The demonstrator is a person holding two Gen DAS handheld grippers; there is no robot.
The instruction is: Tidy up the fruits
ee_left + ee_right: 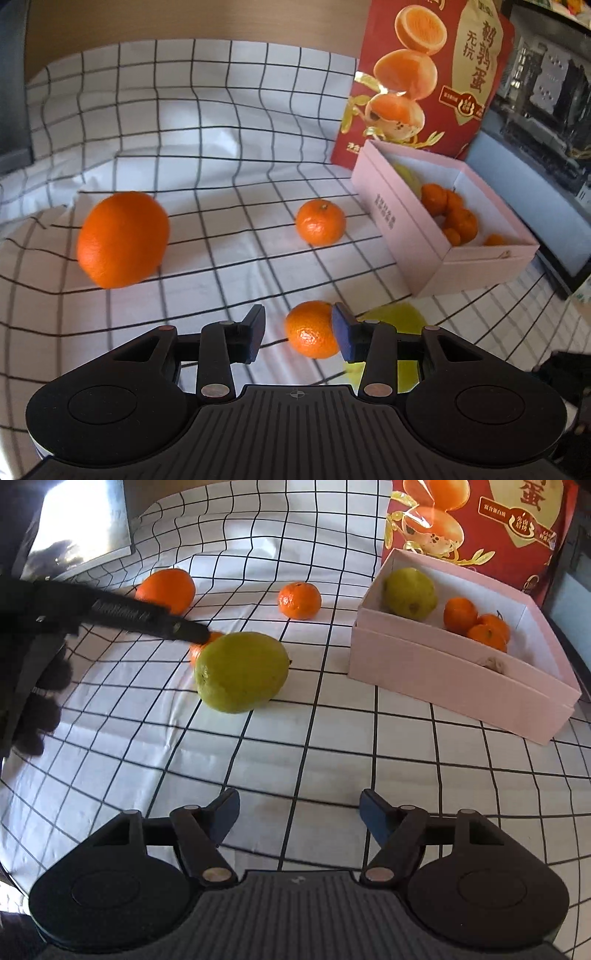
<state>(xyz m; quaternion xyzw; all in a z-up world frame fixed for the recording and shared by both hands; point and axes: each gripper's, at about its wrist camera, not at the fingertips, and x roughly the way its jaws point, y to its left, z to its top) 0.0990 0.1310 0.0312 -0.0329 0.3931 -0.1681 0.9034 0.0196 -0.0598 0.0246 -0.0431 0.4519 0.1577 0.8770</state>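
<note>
Left gripper (299, 332): jaws part-way apart; a mandarin (312, 329) sits between them at lower centre of the left view. Its right pad touches or overlaps the fruit, its left pad stands clear, so nothing is clamped.
Right gripper (299, 818): jaws wide, empty, over bare cloth (332, 768) at the bottom of its view.
Box (461, 675): pink, open, right side of both views; already holds a green fruit (410, 592) and several mandarins.
Loose fruit: green pear (242, 672) at centre of the right view, orange (122, 240) at left of the left view, second mandarin (320, 222) at centre there.
Risk, roll: the near mandarin is round and touched on one side only; closing off-centre would likely push it sideways instead of gripping it.
Risk, bump: in the right view the left gripper's tip lies just beside the pear; a nudge could send the pear rolling on the wrinkled cloth.
Risk, clash: both tools aim at the same patch; if the right one goes for the pear now, the tools could knock together.
Risk, crush: the box's fruit crowds the middle; dropping more on top may bruise it.
In the way: the box's near wall stands between the loose fruit and the inside, so fruit must be lifted over.
Behind: red bag (424, 74) upright, just behind the box.
</note>
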